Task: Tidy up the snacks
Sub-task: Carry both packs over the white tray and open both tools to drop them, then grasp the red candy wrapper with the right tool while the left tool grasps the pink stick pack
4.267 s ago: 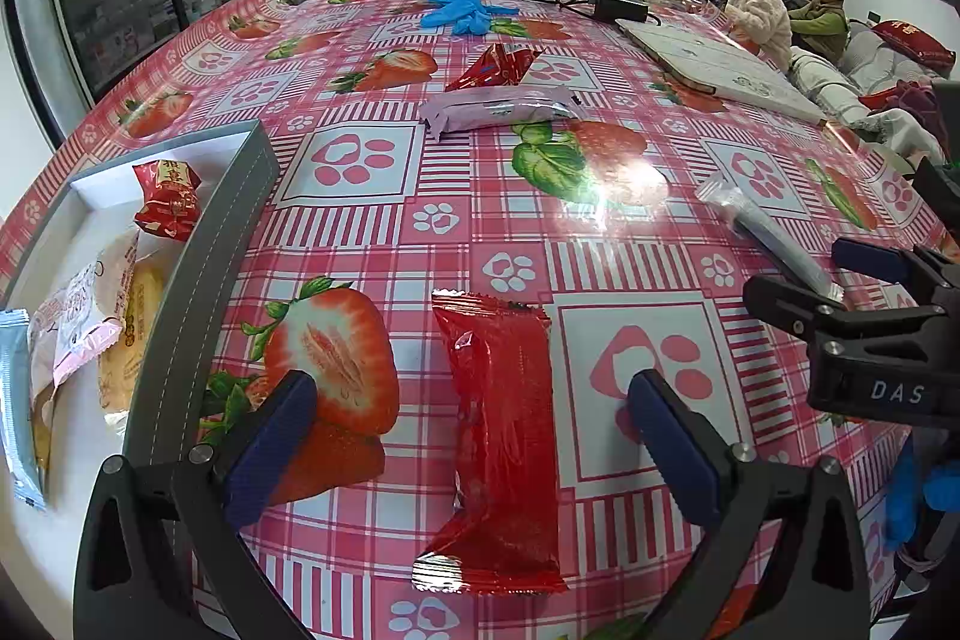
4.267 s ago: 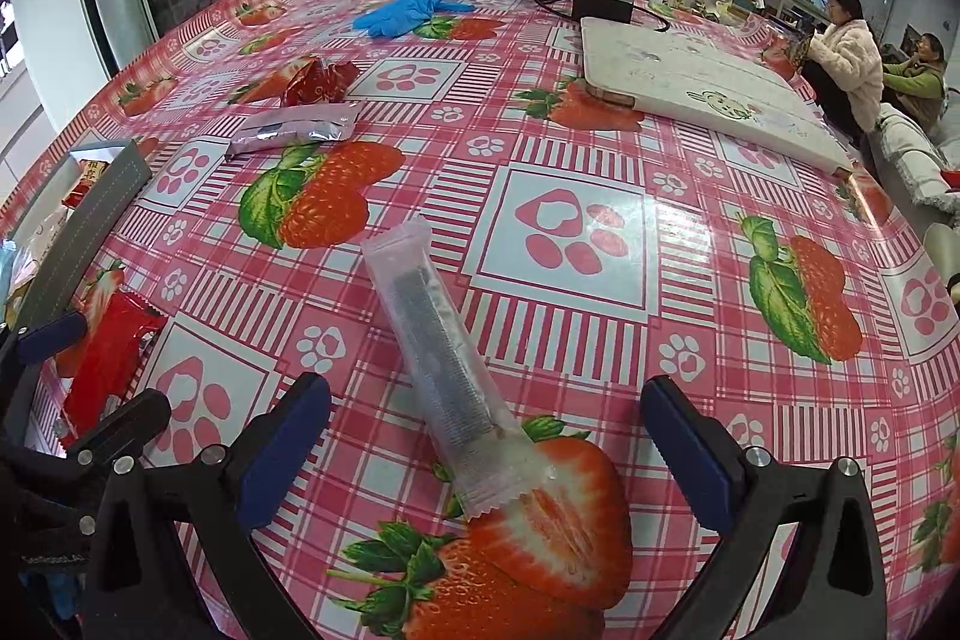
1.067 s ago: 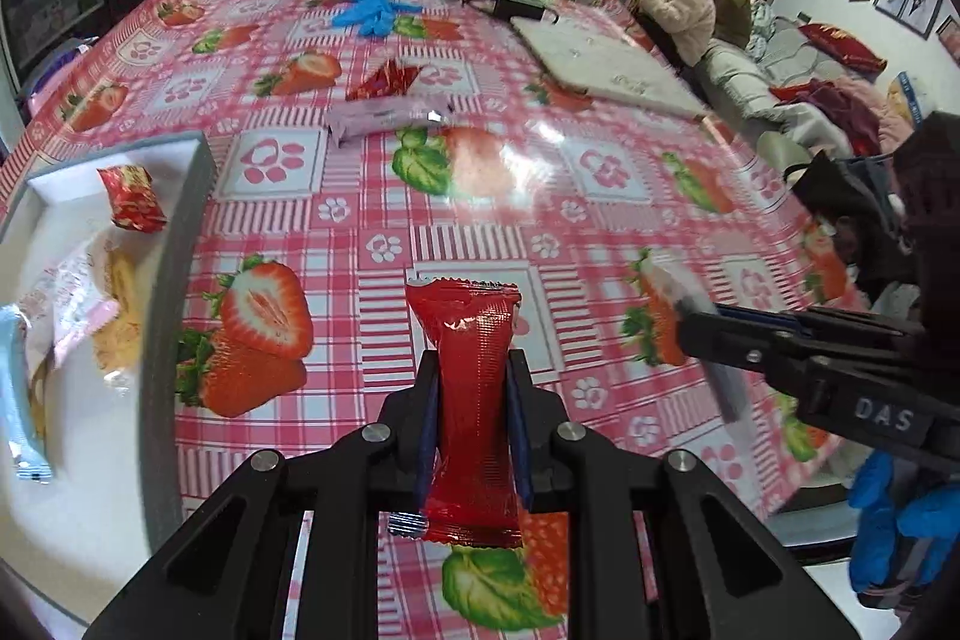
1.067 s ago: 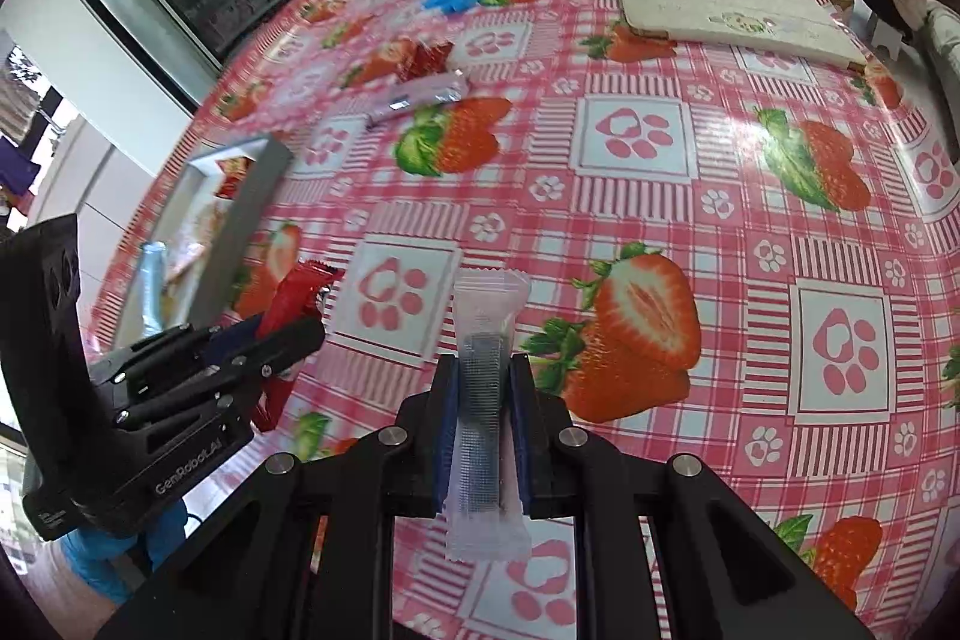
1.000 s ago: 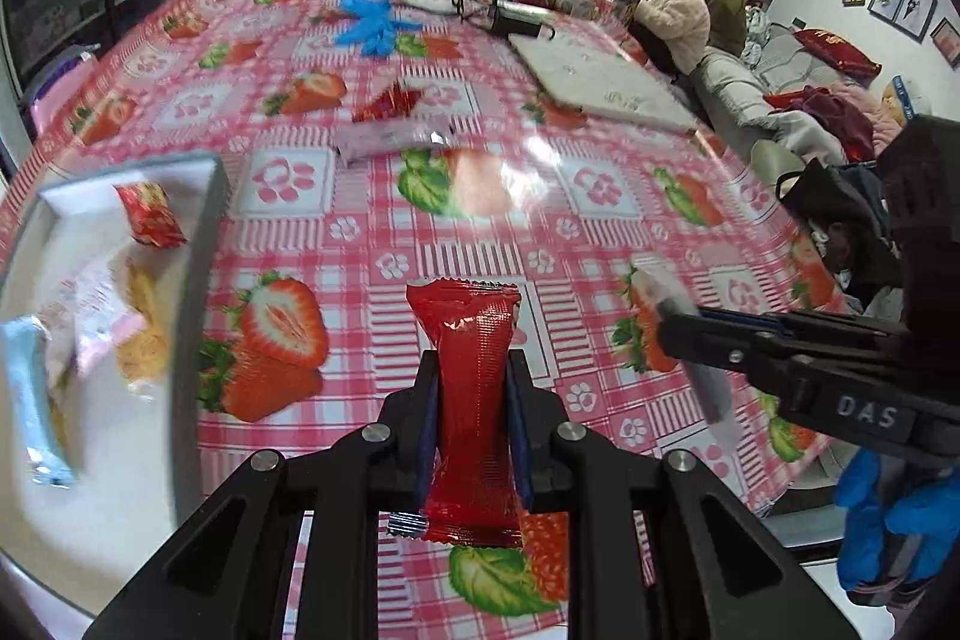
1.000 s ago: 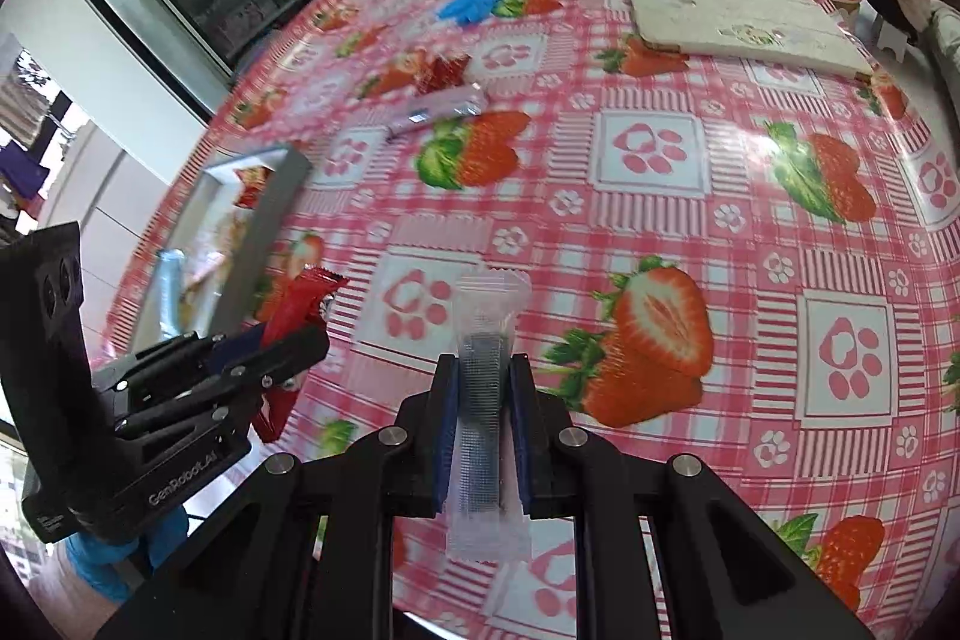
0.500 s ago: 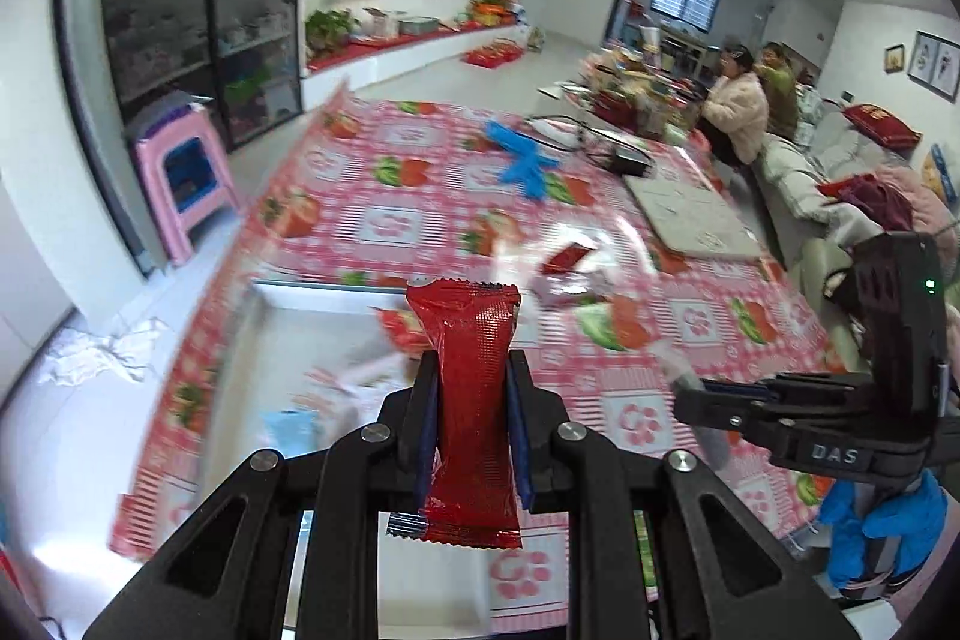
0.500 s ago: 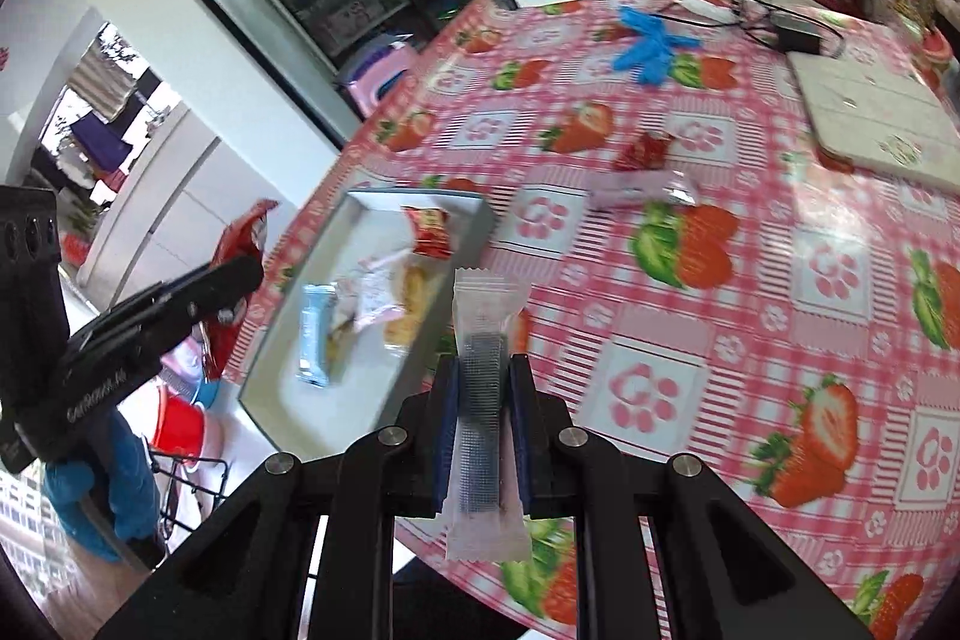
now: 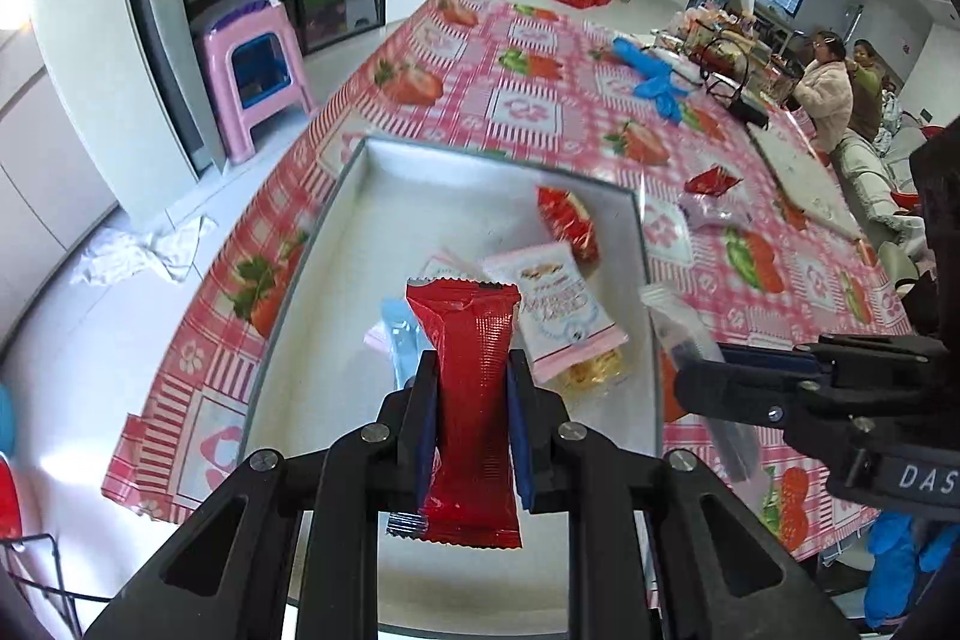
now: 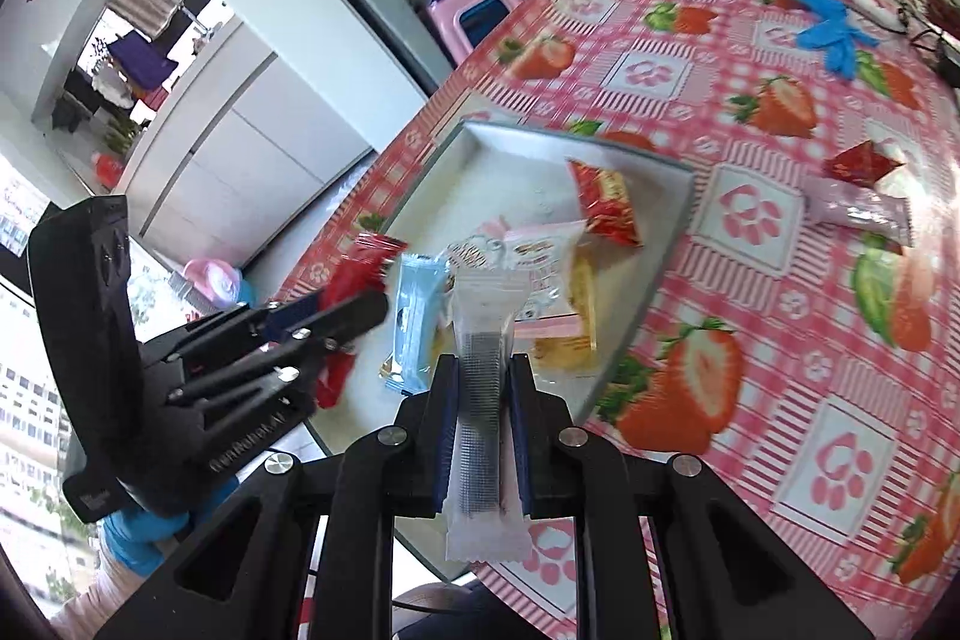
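Red packet [image 9: 474,400] and clear packet [image 10: 483,400] (each pinched in jaws) hang above the tray's [image 9: 456,196] bare far end.

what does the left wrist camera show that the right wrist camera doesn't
Only the left wrist view: two seated people at the far end and white cloths on the floor. Only the right wrist view: a side room with hanging laundry. Both: the tray of snacks, the red packet in the left gripper, the clear packet in the right gripper.

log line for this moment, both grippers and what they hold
left gripper: shut on red snack pack | right gripper: shut on clear snack pack | both above tray | loose on table: red packet, pink packet
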